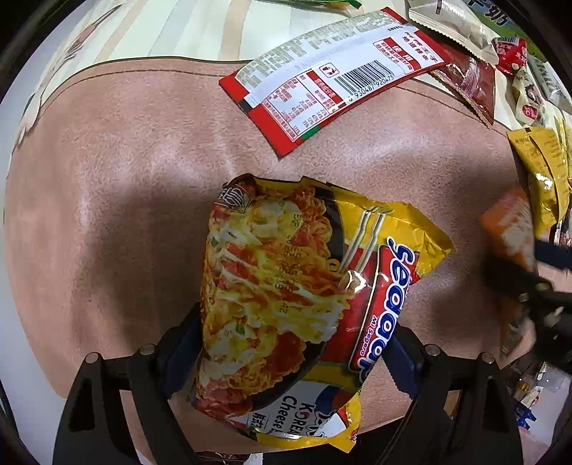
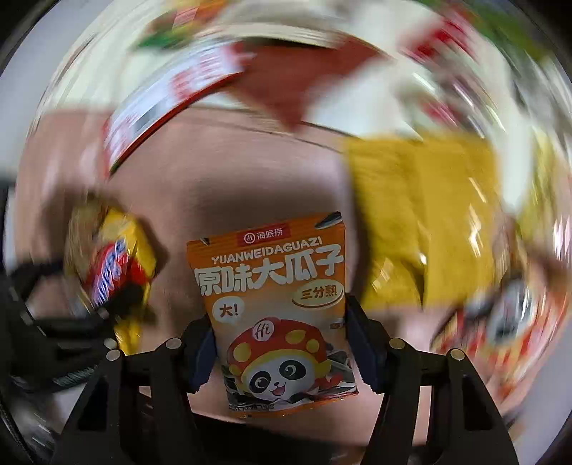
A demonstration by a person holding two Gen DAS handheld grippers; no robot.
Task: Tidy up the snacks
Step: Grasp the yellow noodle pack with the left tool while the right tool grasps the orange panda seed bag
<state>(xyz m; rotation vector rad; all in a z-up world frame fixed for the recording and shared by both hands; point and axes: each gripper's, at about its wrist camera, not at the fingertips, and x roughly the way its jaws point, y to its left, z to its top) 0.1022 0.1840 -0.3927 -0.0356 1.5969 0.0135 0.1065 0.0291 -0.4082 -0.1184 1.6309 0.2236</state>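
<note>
My left gripper (image 1: 289, 343) is shut on a yellow Sedaap instant noodle packet (image 1: 286, 297) and holds it above a pinkish-brown mat (image 1: 125, 186). My right gripper (image 2: 280, 339) is shut on an orange sunflower seed packet (image 2: 275, 307) with a panda picture. The left gripper and its noodle packet (image 2: 114, 268) show blurred at the left of the right wrist view. The right gripper with the orange packet (image 1: 507, 229) shows blurred at the right edge of the left wrist view.
A red and white packet (image 1: 332, 75) lies at the mat's far edge. Several more packets lie at the far right: a dark red sachet (image 1: 472, 86), a beige one (image 1: 454, 21), a yellow one (image 1: 543, 171). The right wrist view is motion-blurred; a yellow packet (image 2: 422, 214) lies to the right.
</note>
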